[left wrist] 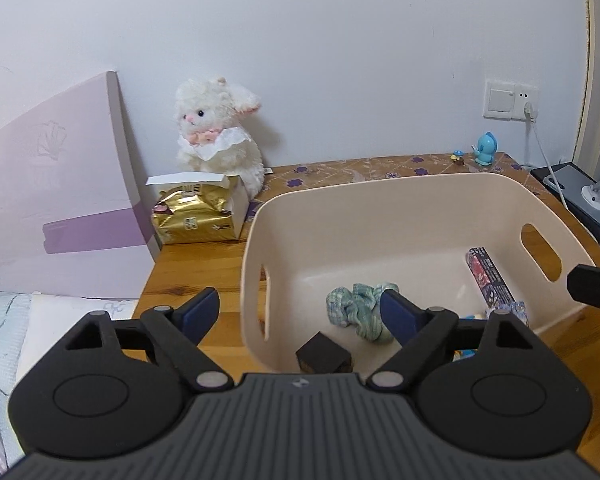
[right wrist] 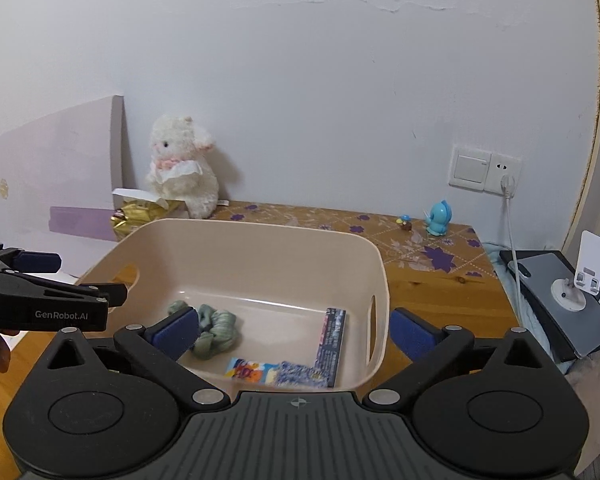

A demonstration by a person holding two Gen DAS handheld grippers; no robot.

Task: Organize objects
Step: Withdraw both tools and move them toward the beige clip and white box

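Note:
A beige plastic basket (left wrist: 420, 184) (right wrist: 260, 228) stands on the wooden table. Inside lie a crumpled green cloth (left wrist: 358, 314) (right wrist: 216, 330), a small black box (left wrist: 324, 354), a long dark printed box (left wrist: 488, 276) (right wrist: 334, 336) and a colourful flat packet (right wrist: 252, 368). My left gripper (left wrist: 300, 314) is open and empty, straddling the basket's near left wall. My right gripper (right wrist: 294, 334) is open and empty, over the basket's near right corner. The left gripper also shows in the right wrist view (right wrist: 48, 280).
A white plush rabbit (left wrist: 216, 128) (right wrist: 182, 168) sits against the wall behind a gold tissue pack (left wrist: 196, 212) (right wrist: 140, 210). A blue toy figure (left wrist: 486, 148) (right wrist: 439, 218) stands at the back right. A lilac board (left wrist: 56, 200) leans left. A cable (right wrist: 514, 248) hangs from the wall socket.

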